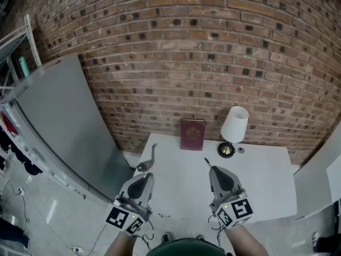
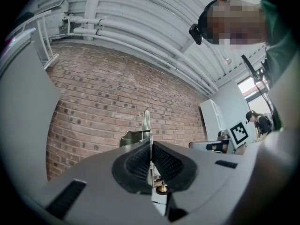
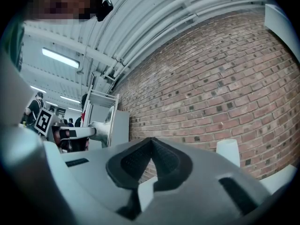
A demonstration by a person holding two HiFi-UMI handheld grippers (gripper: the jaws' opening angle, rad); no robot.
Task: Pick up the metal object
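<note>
We are clamping our left gripper (image 1: 146, 176) on the metal object (image 1: 152, 154); our right gripper (image 1: 213, 169) is hanging closed, empty. A book (image 1: 192, 134) and lamp (image 1: 235, 125) are standing on the table (image 1: 266, 185) ahead.

Clamping a thin metal object (image 2: 147, 125) edge-on between the dark ribbed fingers (image 2: 136, 162) of the left gripper (image 2: 151, 150), pressing shut on it with no gap showing. Holding it upright, with a narrow strip rising above the fingertips and a cupped part jutting left just over the grey gripper body. Facing a red brick wall (image 2: 103, 97), with white pipes (image 2: 122, 36) running along the ceiling above it. Taking in a grey panel (image 2: 23, 116) at the left edge, a white cabinet (image 2: 213, 121) to the right, and a person (image 2: 257, 120) far off beyond that. Glimpsing a small brass-coloured piece (image 2: 161, 188) through the opening under the fingers.
</note>
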